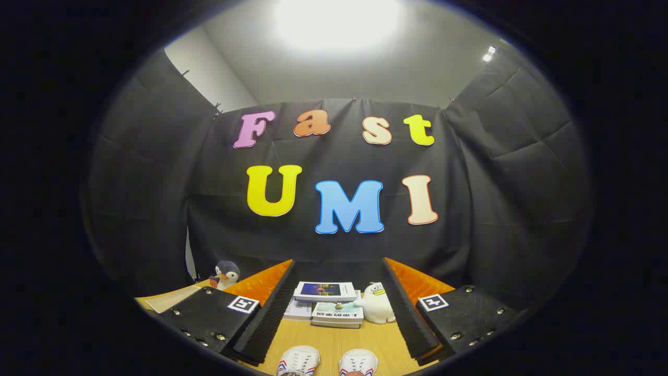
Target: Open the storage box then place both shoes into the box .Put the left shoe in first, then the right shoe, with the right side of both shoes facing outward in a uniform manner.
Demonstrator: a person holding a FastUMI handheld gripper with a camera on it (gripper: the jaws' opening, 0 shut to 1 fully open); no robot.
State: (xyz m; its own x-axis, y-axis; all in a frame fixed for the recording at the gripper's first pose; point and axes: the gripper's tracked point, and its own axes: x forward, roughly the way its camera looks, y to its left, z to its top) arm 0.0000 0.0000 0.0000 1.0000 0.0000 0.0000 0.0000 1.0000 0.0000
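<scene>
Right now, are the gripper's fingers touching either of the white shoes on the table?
Apart. The gripper view shows the gripper open, bare table between its fingers, with the left shoe and right shoe lying clear of both.

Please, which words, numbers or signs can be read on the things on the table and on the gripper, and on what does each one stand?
Books: print on the covers, too small and blurred to read.
Gripper, open, its fingers on either side of the books: a square black-and-white marker on each finger, a pattern without words.
Shoes: red and blue stripes, no text readable.
Toys: no text.
</scene>
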